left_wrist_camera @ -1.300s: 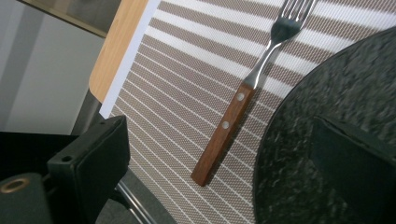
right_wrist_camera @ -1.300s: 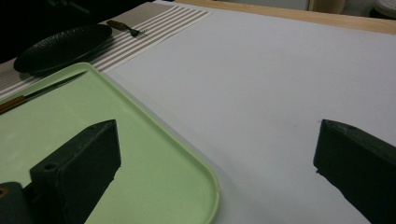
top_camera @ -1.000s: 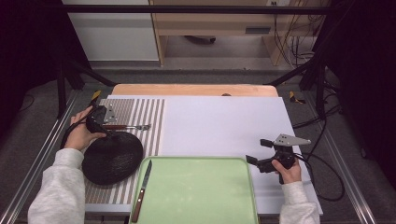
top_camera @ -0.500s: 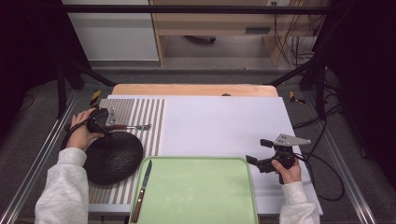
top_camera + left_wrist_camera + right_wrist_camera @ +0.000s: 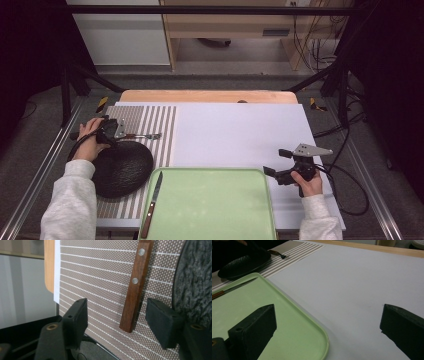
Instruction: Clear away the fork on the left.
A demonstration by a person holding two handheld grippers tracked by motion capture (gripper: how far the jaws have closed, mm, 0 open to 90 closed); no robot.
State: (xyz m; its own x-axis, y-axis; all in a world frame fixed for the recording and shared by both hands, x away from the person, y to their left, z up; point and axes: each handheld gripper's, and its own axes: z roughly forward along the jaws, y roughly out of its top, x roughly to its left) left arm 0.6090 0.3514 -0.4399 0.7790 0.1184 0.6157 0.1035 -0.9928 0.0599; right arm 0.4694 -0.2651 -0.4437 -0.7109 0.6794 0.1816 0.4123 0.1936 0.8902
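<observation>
The counter [image 5: 240, 135] carries a striped mat [image 5: 150, 120] at nine o'clock and a green tray [image 5: 210, 210] at six.

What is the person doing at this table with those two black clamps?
A person holds a two-jaw gripper in each hand. The left gripper is at a fork with a wooden handle, lying on the striped placemat beside a black plate. Its jaws have just been closing around the handle but do not press on it yet. The right gripper waits open over the white table, near the green tray, where a knife lies.
</observation>
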